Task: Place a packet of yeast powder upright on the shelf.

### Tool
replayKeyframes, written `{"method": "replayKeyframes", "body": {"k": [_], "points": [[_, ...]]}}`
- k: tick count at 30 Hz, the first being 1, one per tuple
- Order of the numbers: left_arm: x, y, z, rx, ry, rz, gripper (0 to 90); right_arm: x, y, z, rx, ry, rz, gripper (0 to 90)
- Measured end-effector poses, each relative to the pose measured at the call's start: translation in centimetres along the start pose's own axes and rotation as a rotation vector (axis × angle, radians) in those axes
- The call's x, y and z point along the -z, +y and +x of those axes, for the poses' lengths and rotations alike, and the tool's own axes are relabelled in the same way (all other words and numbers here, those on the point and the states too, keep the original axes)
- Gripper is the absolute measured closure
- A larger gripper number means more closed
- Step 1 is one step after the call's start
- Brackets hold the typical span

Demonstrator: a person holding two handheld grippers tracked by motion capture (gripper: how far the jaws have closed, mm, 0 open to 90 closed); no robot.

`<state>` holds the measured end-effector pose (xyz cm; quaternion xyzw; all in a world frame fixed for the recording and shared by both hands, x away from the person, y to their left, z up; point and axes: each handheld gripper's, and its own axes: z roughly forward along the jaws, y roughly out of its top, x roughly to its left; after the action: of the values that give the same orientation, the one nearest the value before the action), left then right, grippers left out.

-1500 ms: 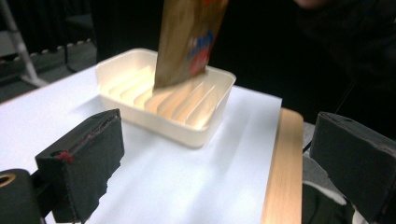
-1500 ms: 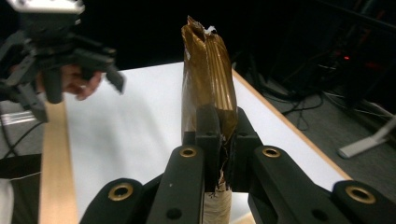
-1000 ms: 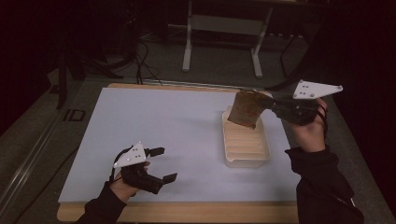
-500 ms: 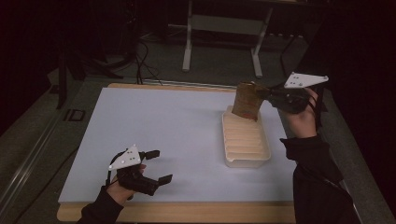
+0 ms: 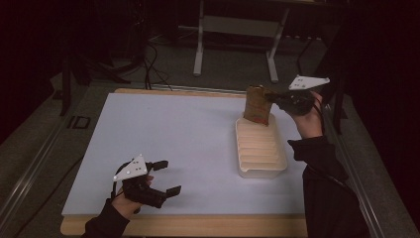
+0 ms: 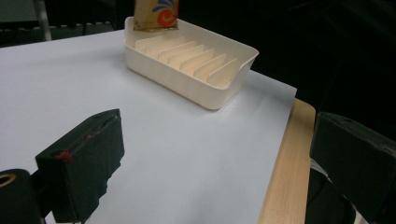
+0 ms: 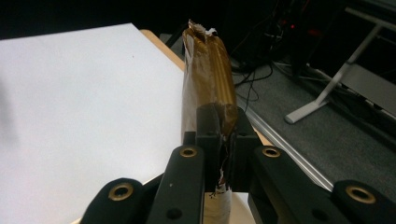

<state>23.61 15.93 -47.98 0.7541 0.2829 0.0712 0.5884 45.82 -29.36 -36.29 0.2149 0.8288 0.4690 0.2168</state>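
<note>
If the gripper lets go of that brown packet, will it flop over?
Probably not far. The brown packet looks thin and crinkly, so it is likely light and bendy. The right gripper pinches its edge, and its bottom sits at the far end of the slotted tray, whose dividers would likely prop it up.

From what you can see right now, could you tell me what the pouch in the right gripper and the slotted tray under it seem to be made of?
The pouch looks like thin brown foil or plastic film: glossy, creased, printed.

The slotted tray looks like moulded cream plastic, smooth and matt, with thin, even dividers and rounded corners.
</note>
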Motion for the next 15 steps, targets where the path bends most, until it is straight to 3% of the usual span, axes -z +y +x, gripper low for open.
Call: {"method": "replayKeyframes", "body": {"k": [8, 15], "points": [[-0.1, -0.1, 0.1, 0.007, -0.008, -0.001, 3.8, -2.2, -0.2, 0.2, 0.03, -0.019, 0.023, 86.4], [0.0, -0.3, 0.2, 0.016, -0.008, -0.005, 3.8, -2.8, -1.0, -0.4, -0.004, 0.011, -0.012, 85.9]]}}
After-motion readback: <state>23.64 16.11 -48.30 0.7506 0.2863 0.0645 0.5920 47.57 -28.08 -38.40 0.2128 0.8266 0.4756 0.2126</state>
